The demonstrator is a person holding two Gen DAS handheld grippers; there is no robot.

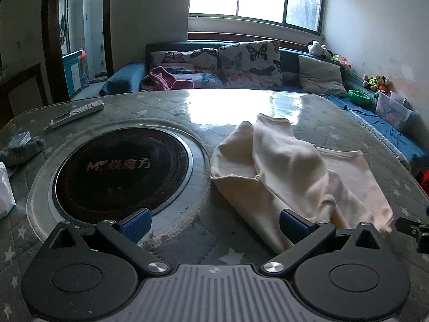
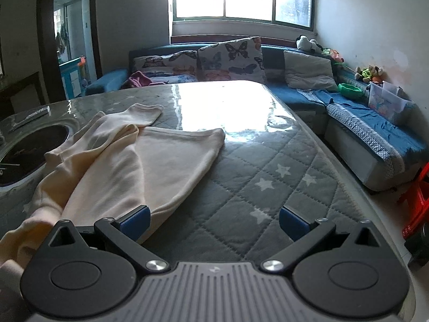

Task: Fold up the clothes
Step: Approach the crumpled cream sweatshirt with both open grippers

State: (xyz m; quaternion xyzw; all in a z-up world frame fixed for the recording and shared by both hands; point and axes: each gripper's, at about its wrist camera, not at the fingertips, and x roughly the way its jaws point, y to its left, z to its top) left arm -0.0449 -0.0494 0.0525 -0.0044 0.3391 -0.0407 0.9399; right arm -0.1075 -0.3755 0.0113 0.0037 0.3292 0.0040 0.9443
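Both tongs are standing wide apart with nothing between their ribbed blue pads: the left tongs point(image 1: 214, 226) are hovering over the near edge of the counter point(image 1: 335, 123), their right pad just at the lower hem of the cream garment point(image 1: 292, 171), while the right tongs point(image 2: 214, 224) are hanging above bare quilting with their left pad beside the same cloth point(image 2: 139, 161). That garment is lying in soft, rumpled folds across the middle of the counter, a knit-looking cream fabric with one narrower, sleeve-like part reaching toward the far side and a broader flat panel spreading to the right. A quilted grey cover stitched in diamonds and printed with pale stars is lying over the counter, and a glossy clear sheet is catching the window glare on top. Set into the counter left of the garment is a round black glass cooktop point(image 1: 123, 171) ringed in bright metal. A slim grey remote point(image 1: 77, 114) is resting near the far left edge, and butterfly-print cushions point(image 1: 249, 63) are leaning on the blue sofa point(image 2: 375, 131) behind.
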